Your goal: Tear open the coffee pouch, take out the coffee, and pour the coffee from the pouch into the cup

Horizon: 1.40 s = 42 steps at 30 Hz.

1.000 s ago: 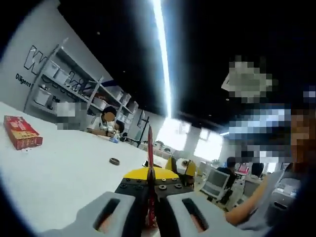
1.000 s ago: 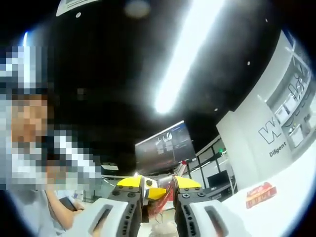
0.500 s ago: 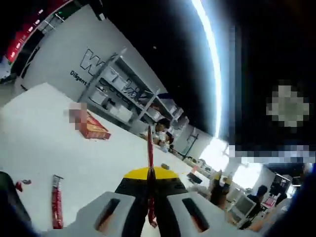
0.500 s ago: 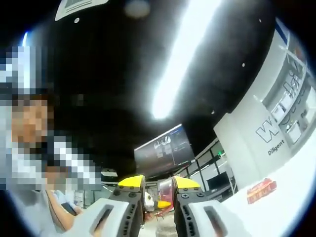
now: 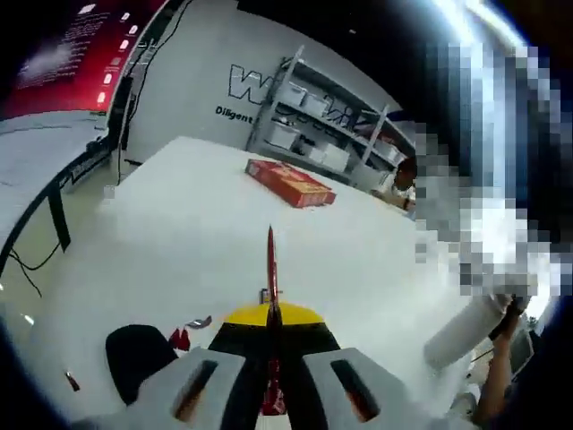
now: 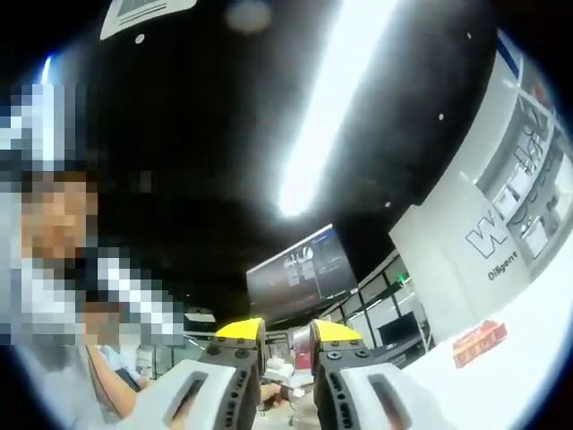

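My left gripper is shut on the red coffee pouch. The pouch stands edge-on as a thin red strip rising from between the jaws, above the white table. A black rounded thing, possibly the cup, sits on the table low and left of that gripper. Small red torn scraps lie beside it. My right gripper points up toward the dark ceiling. Its yellow-tipped jaws stand a little apart with nothing between them.
A red box lies further along the table and is also visible as the red box at the right. Shelving lines the back wall. A person's white sleeve reaches in from the right. The table's left edge drops to the floor.
The left gripper's view has tipped down from ceiling to tabletop, pouch still held. The right gripper's jaws have parted and the red-and-white piece once between them is gone.
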Each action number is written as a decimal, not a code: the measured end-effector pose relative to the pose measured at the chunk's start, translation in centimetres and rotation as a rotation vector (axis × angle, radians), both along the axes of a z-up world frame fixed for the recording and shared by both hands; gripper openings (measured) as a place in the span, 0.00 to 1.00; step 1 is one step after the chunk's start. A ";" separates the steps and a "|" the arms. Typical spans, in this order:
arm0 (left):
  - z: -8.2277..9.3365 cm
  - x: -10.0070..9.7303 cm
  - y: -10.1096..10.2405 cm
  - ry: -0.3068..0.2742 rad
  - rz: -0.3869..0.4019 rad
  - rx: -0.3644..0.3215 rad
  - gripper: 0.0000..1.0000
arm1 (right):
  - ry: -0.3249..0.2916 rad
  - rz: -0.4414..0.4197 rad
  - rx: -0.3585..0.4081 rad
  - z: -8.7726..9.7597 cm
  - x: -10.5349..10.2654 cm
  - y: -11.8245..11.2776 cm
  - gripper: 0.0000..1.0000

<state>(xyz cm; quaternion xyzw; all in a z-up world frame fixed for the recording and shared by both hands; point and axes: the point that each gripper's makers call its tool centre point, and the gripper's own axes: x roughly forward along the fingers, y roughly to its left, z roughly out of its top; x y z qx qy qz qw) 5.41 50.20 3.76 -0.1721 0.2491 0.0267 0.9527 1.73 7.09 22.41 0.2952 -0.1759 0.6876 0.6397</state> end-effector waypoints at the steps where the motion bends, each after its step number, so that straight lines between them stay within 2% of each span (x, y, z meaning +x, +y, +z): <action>1: -0.4 0.0 0.1 0.018 0.003 0.014 0.03 | -0.001 0.001 0.002 0.0 -0.1 -0.1 0.21; 7: -1.6 0.4 0.2 0.076 0.008 0.086 0.03 | 0.003 -0.009 0.010 -0.1 0.0 -0.9 0.21; 11: -1.7 0.5 0.0 0.078 0.003 0.096 0.03 | 0.003 -0.010 0.010 -0.3 0.0 -1.0 0.21; 13: -1.7 -0.1 -1.0 0.077 0.000 0.115 0.04 | 0.004 -0.011 0.006 -0.4 0.0 -1.0 0.21; 20: -1.5 -0.5 -1.7 0.071 -0.013 0.132 0.04 | 0.012 -0.012 0.000 -0.8 0.1 -0.8 0.21; 22: -1.7 -0.7 -2.2 0.083 -0.027 0.127 0.04 | 0.013 -0.012 -0.003 -0.8 0.2 -0.7 0.21; 25: -2.2 -1.2 -2.3 0.115 -0.030 0.166 0.04 | 0.013 -0.014 -0.006 -0.9 0.2 -0.7 0.21; 28: -2.0 -1.4 -2.8 0.112 -0.045 0.188 0.05 | 0.013 -0.013 -0.007 -0.9 0.1 -0.6 0.21; 30: -2.2 -1.7 -2.9 0.133 -0.054 0.233 0.07 | 0.012 -0.013 -0.008 -1.0 0.1 -0.6 0.21; 33: -2.6 -2.1 -3.3 0.162 -0.065 0.245 0.08 | 0.014 -0.014 -0.006 -1.0 0.2 -0.6 0.21; 41: -1.7 -3.2 -3.9 0.130 -0.055 0.269 0.19 | 0.012 -0.018 -0.007 -1.0 0.3 -0.9 0.21; 42: -1.1 -3.2 -4.0 0.101 -0.049 0.286 0.22 | 0.013 -0.019 -0.004 -1.0 0.3 -1.0 0.21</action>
